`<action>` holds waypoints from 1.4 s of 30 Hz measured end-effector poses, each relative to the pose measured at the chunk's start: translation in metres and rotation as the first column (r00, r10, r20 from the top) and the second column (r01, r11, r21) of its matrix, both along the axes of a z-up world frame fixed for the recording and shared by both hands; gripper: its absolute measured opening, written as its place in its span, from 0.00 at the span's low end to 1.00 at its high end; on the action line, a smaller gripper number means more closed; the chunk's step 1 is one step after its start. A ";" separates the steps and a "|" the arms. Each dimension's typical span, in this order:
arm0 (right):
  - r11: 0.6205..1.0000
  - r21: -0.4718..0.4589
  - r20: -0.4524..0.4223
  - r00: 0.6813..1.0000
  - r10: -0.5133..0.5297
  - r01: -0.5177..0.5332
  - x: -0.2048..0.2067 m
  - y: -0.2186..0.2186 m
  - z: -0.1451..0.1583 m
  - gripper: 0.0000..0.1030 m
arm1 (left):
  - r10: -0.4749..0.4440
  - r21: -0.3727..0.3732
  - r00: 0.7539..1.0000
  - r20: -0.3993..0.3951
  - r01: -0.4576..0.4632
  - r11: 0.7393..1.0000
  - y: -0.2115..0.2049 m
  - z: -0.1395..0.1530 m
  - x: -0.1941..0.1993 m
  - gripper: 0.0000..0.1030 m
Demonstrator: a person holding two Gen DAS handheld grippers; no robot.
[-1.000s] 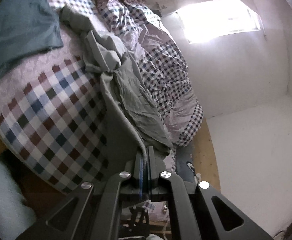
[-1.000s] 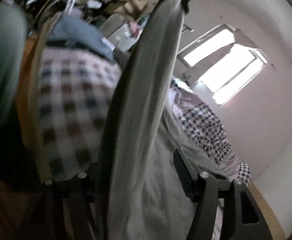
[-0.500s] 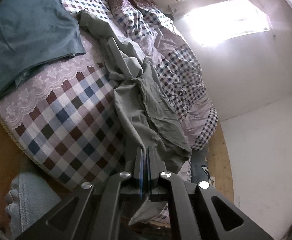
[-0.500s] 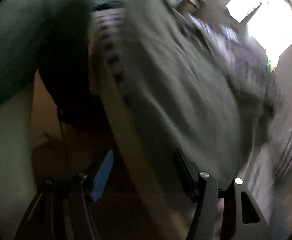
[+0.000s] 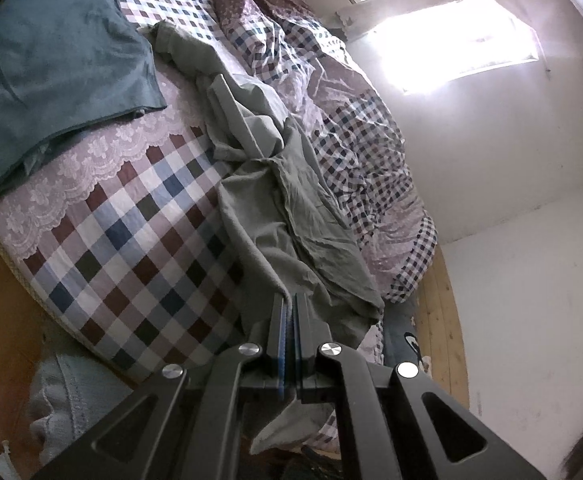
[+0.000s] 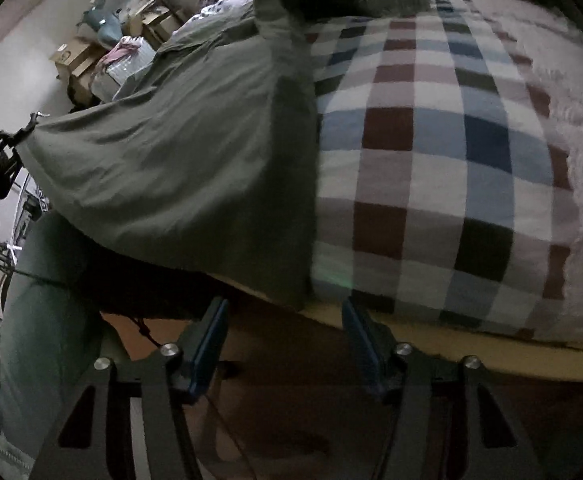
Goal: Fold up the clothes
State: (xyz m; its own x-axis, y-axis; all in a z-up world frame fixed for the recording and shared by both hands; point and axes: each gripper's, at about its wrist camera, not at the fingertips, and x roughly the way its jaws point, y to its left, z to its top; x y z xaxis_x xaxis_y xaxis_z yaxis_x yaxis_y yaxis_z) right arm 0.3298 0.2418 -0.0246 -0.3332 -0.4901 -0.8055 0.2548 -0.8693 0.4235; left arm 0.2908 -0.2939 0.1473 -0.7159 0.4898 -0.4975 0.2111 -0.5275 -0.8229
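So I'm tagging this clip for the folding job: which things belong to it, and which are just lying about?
In the job:
- grey-green garment
- left hand-held gripper, shut on its edge
- right hand-held gripper, closing, nothing between its pads

Lying about:
- teal cloth
- checked quilt
- checked sheet

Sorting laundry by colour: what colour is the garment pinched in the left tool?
Grey-green garment, plain, no pattern; the left wrist view shows it best.
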 end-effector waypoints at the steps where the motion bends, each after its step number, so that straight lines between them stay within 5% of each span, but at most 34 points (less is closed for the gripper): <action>1: 1.000 0.002 0.002 1.000 -0.002 0.002 0.000 0.001 -0.005 0.56 | 0.002 -0.003 1.000 0.001 -0.002 1.000 0.000 0.000 0.000 0.01; 7: 0.999 -0.031 0.007 1.000 -0.014 0.015 -0.001 0.008 -0.022 0.53 | 0.008 -0.017 1.000 0.010 -0.008 1.000 0.000 -0.001 0.000 0.01; 12: 0.999 -0.044 0.029 0.999 -0.013 0.014 -0.004 0.000 -0.024 0.26 | 0.013 -0.021 1.000 0.014 -0.013 1.000 -0.002 -0.002 0.002 0.01; 23: 0.972 -0.233 0.074 0.997 0.031 -0.013 -0.016 0.018 -0.040 0.28 | 0.006 -0.016 1.000 0.014 -0.006 1.000 -0.003 -0.003 0.005 0.01; 28: 0.955 -0.295 0.055 0.997 0.051 -0.033 -0.019 0.020 -0.041 0.43 | 0.013 -0.015 1.000 0.020 -0.013 1.000 -0.004 -0.005 0.004 0.01; 34: 0.949 -0.314 0.048 0.998 0.045 -0.028 -0.022 0.018 -0.042 0.43 | 0.018 -0.023 0.999 0.029 -0.017 1.000 -0.004 -0.007 0.004 0.01; 36: 0.954 -0.300 0.055 0.998 0.029 -0.011 -0.021 0.020 -0.041 0.37 | 0.021 -0.022 0.999 0.033 -0.020 1.000 -0.004 -0.009 0.004 0.01; 38: 0.968 -0.250 0.064 0.998 0.015 0.002 -0.019 0.021 -0.040 0.12 | 0.022 -0.020 0.999 0.036 -0.022 1.000 -0.005 -0.009 0.004 0.01; 42: 0.984 -0.180 0.061 0.998 0.026 -0.014 -0.010 0.013 -0.023 0.04 | 0.016 -0.020 0.999 0.038 -0.015 1.000 -0.004 -0.009 0.003 0.01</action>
State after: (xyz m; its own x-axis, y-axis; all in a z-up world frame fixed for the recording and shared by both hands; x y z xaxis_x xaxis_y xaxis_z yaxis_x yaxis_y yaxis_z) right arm 0.3199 0.2544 -0.0476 -0.2730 -0.6342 -0.7234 0.2391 -0.7731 0.5875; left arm 0.2941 -0.2979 0.1384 -0.7036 0.4688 -0.5339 0.2501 -0.5400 -0.8037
